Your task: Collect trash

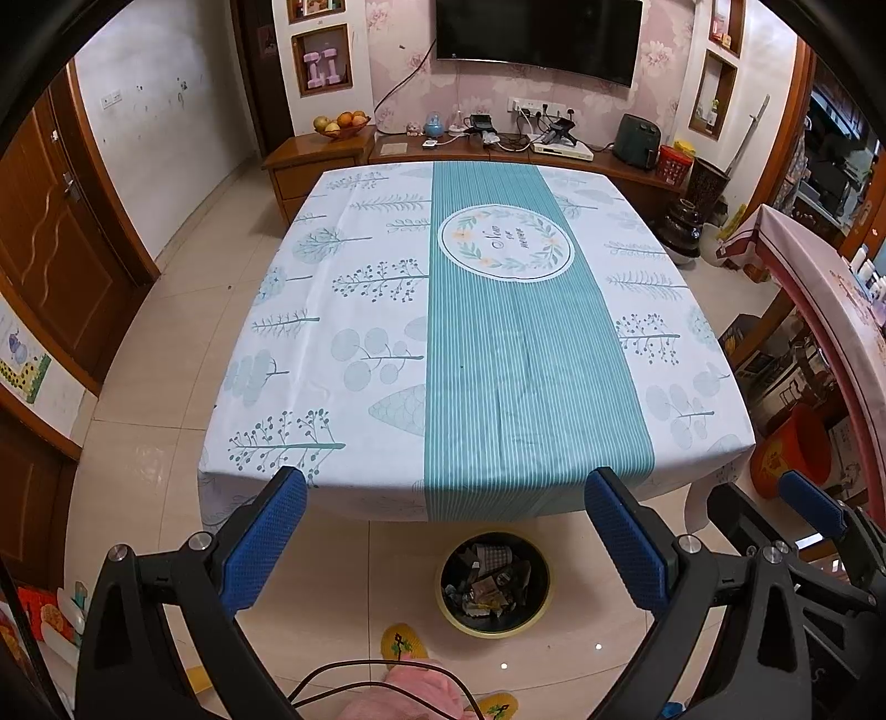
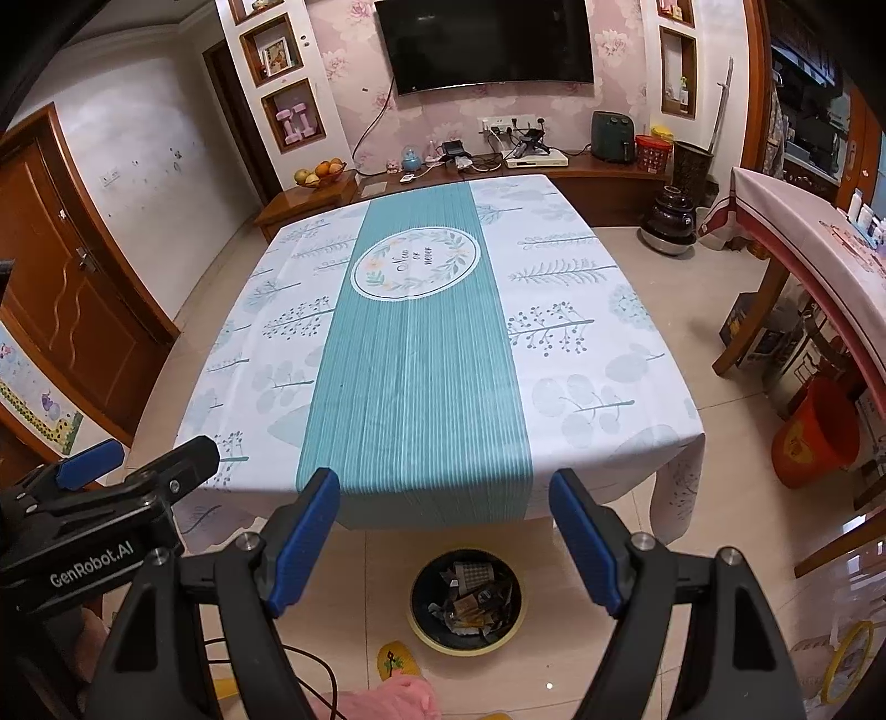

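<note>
Both wrist views downward over shared table (image 1: 382, 332), bin (image 1: 494, 587).

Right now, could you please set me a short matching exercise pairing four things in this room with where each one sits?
Things:
1. trash bin
2. fruit bowl
3. television
4. orange bucket

Places:
a. on the wall beyond the table
b. on the low wooden cabinet, left of the television
c. on the floor at the table's near edge
d. on the floor to the right of the table

Pairs: 1-c, 2-b, 3-a, 4-d
</note>
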